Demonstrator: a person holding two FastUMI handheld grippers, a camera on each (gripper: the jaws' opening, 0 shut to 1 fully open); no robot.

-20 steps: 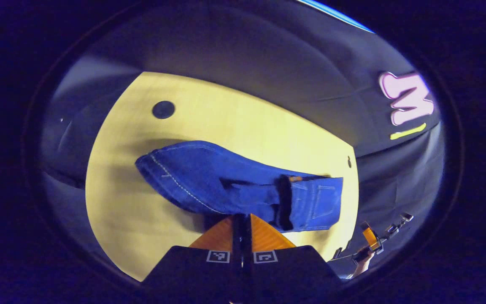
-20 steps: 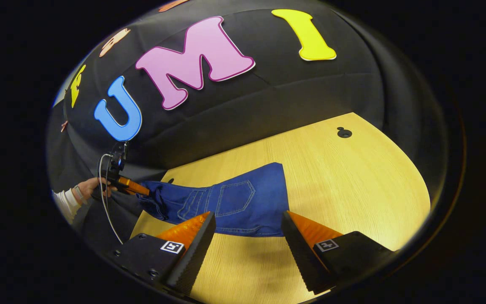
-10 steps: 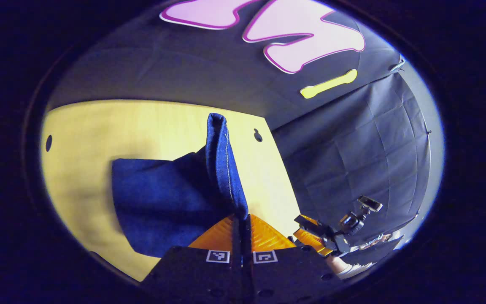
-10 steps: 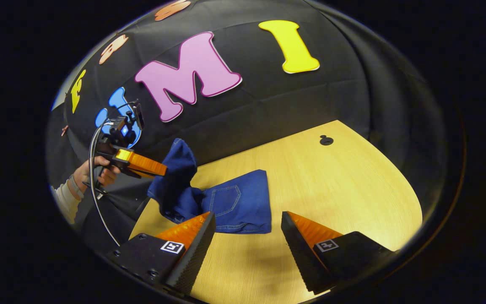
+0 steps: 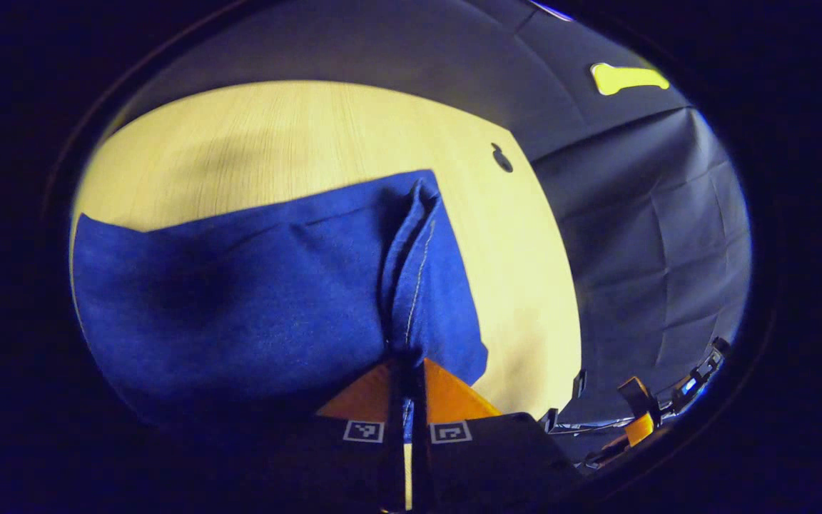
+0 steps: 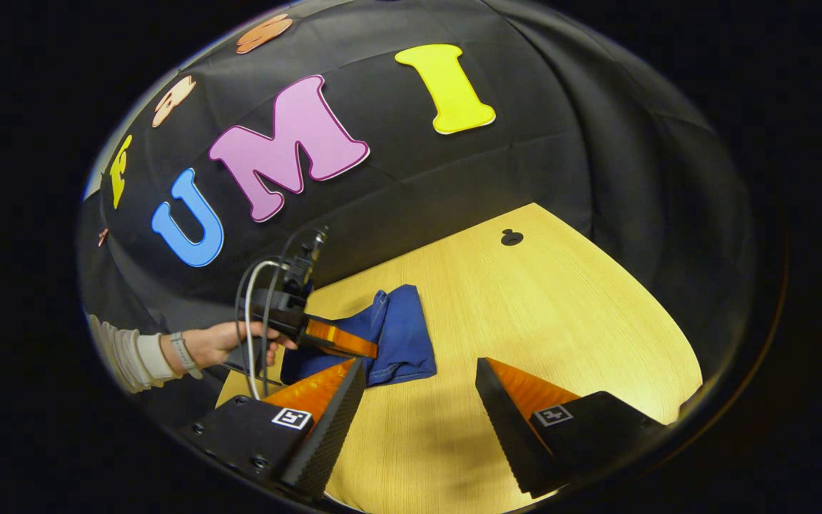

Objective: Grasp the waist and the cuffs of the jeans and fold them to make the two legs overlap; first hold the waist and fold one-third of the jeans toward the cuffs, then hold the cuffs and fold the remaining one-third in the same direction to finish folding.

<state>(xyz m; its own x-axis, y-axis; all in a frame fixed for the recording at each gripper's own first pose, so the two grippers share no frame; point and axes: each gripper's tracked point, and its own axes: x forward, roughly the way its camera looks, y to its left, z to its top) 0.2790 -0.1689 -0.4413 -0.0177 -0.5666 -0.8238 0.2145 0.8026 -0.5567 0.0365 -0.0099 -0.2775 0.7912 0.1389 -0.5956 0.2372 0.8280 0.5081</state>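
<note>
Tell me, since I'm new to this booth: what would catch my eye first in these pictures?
The blue jeans, bunched into a compact fold on the pale wooden table. The left gripper is shut on the jeans' seamed edge, while the right gripper hangs open above bare tabletop beside them.

The left gripper (image 5: 405, 371), a second ago low at the counter's (image 6: 561, 300) edge with the jeans (image 6: 397, 335) stretched out long, has swung up and over and now sits low above the folded stack, its fingers pinched on a denim edge. In the right gripper view the jeans have shrunk from a wide spread with back pockets showing to a compact bundle at 10 o'clock of the right gripper (image 6: 418, 400); the pockets are now covered. The hand (image 6: 222, 344) has moved in over the counter.
</note>
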